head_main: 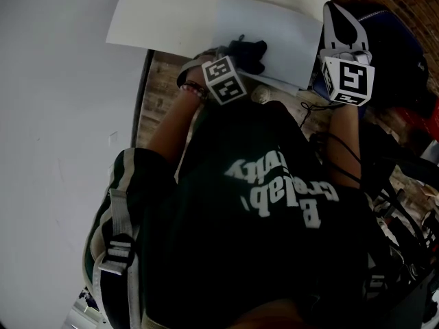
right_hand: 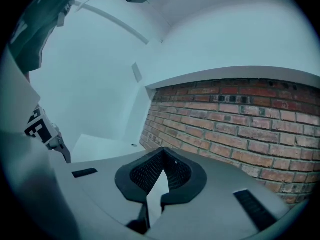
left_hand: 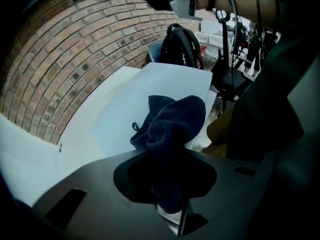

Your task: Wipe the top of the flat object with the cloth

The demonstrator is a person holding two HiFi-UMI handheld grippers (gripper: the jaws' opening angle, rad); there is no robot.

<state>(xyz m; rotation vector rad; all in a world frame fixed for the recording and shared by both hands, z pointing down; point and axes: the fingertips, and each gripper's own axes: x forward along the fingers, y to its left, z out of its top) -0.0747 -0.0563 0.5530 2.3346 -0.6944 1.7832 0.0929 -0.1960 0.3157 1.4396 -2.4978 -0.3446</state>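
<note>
Brick wall [left_hand: 60, 49] backed a white surface [head_main: 164, 12], and on it lay the flat object [left_hand: 165, 84], a pale blue sheet. The left tongs [left_hand: 170, 151] were clamped on the dark cloth [left_hand: 175, 124], whose bunched end stood over the sheet's near edge. Whether it pressed down could not be told. From there the sheet stretched directly ahead of these tongs, its length running away toward a black backpack [left_hand: 180, 46]. The right tongs [right_hand: 162, 156] were together on nothing, off the sheet's right edge and aimed at the wall. The left was clearly nearer, so the wipe would probably go forward along that length.
</note>
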